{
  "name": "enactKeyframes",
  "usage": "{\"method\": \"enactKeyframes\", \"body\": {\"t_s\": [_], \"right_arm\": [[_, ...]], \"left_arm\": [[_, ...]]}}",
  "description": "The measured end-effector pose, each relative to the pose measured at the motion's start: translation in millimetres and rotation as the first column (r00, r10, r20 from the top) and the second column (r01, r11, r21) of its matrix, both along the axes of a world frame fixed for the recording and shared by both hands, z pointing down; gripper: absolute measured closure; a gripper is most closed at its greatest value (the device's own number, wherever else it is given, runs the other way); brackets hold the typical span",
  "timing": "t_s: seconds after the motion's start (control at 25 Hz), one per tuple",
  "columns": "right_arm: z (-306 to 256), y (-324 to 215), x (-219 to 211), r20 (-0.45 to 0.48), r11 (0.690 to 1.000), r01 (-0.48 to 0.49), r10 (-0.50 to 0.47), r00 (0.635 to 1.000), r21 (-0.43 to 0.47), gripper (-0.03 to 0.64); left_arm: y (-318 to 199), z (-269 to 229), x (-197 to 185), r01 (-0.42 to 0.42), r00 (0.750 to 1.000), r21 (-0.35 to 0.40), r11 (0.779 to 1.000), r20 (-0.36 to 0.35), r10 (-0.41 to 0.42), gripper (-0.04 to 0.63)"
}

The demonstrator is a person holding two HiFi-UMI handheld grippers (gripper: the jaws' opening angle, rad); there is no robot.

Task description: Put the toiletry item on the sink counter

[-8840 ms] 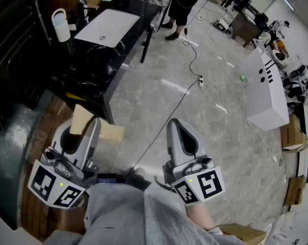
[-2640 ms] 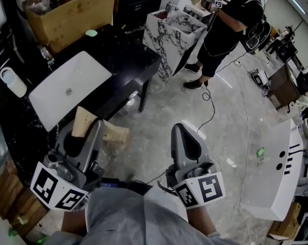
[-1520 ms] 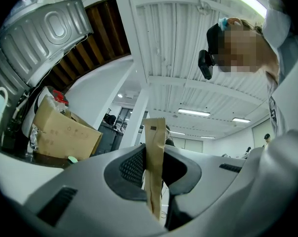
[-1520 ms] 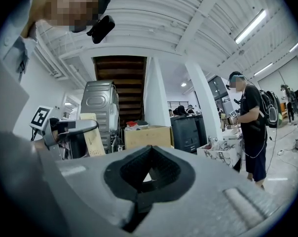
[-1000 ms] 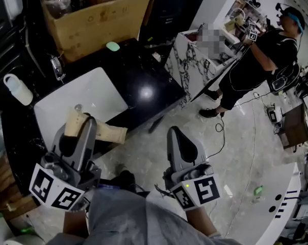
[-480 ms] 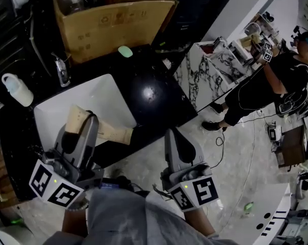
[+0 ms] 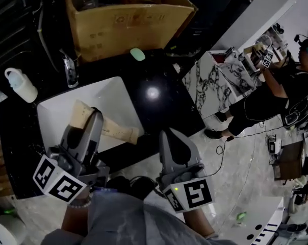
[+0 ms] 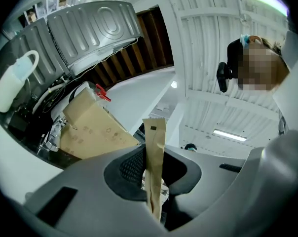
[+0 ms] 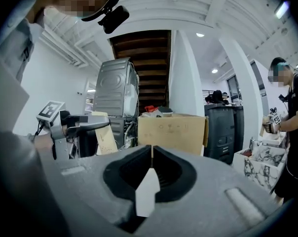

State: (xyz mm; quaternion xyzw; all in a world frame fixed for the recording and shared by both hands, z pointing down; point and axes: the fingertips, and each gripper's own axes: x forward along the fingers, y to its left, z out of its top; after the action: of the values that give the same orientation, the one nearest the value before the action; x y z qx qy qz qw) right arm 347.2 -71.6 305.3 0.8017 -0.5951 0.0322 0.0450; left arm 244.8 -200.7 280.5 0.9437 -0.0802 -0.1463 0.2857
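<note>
Left gripper (image 7: pixel 88 124) has its jaws clamped on the toiletry packet (image 7: pixel 118 131), a flat kraft-paper sachet with crimped ends. It is pinched edge-on between the dark ribbed pads. The packet sits above the white rectangular basin (image 7: pixel 54 111), with its free end poking out toward 4 o'clock past the basin's near corner.

The basin is set in a glossy black worktop (image 7: pixel 161 98) that catches a bright lamp glare. From the basin, a chrome tap (image 7: pixel 69 70) stands at 12 o'clock. A white plastic bottle with a looped top (image 7: pixel 21 86) is at 10 o'clock, and a small mint-green oval (image 7: pixel 137 54) lies on the worktop at 1 o'clock.

Behind those is a big open cardboard box (image 7: pixel 133 17) holding clear plastic items I can't make out.

Right gripper (image 7: pixel 172 139) is at 4 o'clock from the basin, near the worktop's front edge. Its jaws are pressed together with nothing between them.

Out at 3 o'clock stands a marble-patterned cabinet (image 7: pixel 217 86) with clutter on top. A person in black (image 7: pixel 276 98) stands at it, and a cable (image 7: pixel 235 142) trails across the pale grey floor.
</note>
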Motion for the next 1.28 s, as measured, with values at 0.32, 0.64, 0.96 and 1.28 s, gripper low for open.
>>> {"method": "enactKeyframes", "body": {"t_s": [0.32,0.64,0.96,1.28], "right_arm": [[11,-35,-33,-0.077,0.981,0.153,-0.162,0.984,-0.116,0.500],[33,-63,-46,-0.164,0.924,0.283,-0.331,0.929,-0.256,0.442],[46,-83,-41,-0.321,0.885,0.332,-0.434,0.842,-0.327,0.434],[45,-98,-28,-0.485,0.878,0.336,-0.471,0.737,-0.341,0.436]], "left_arm": [[-11,2,-2,0.069,0.997,0.004,0.998,0.017,-0.069,0.541],[-16,-1,11,0.146,0.988,0.061,0.987,0.040,-0.149,0.541],[-28,4,23,0.260,0.966,-0.042,0.965,0.017,-0.259,0.540],[-32,10,38,0.325,0.945,-0.117,0.938,0.020,-0.325,0.540]]}}
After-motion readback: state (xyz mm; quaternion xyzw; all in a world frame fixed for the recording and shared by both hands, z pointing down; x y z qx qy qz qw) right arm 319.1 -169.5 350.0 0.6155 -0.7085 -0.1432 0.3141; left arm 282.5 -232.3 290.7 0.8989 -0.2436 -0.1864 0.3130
